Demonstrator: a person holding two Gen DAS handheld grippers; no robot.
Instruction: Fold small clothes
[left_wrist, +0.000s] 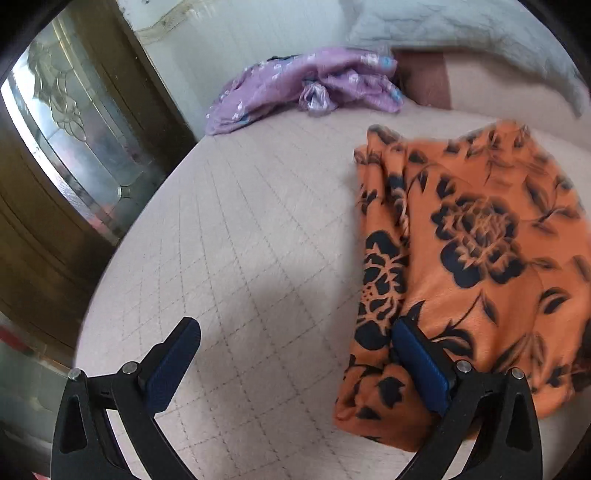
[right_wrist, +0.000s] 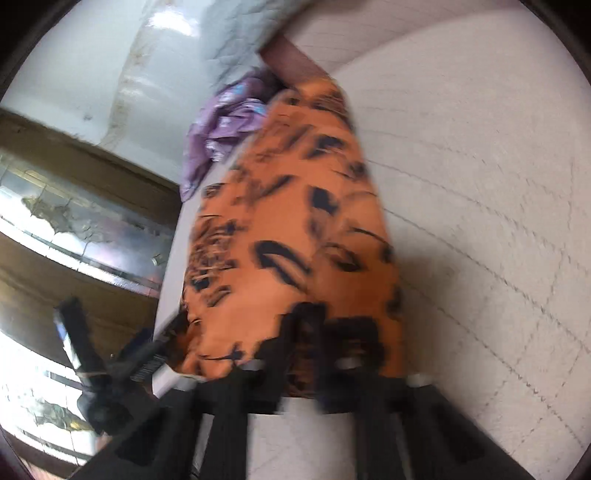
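Observation:
An orange garment with black flowers (left_wrist: 469, 266) lies partly folded on the pale quilted bed (left_wrist: 240, 229). My left gripper (left_wrist: 295, 343) is open just above the bed, its right finger (left_wrist: 421, 369) over the garment's near left edge, its left finger (left_wrist: 173, 365) over bare quilt. In the blurred right wrist view my right gripper (right_wrist: 317, 332) is shut on the near edge of the orange garment (right_wrist: 303, 221), which stretches away from it. The left gripper (right_wrist: 107, 365) shows there at lower left.
A crumpled purple floral garment (left_wrist: 306, 88) lies at the far side of the bed, also in the right wrist view (right_wrist: 221, 125). A pale quilt (left_wrist: 461, 33) is heaped at the back right. A dark wooden cabinet with glass panels (left_wrist: 70, 147) stands left of the bed.

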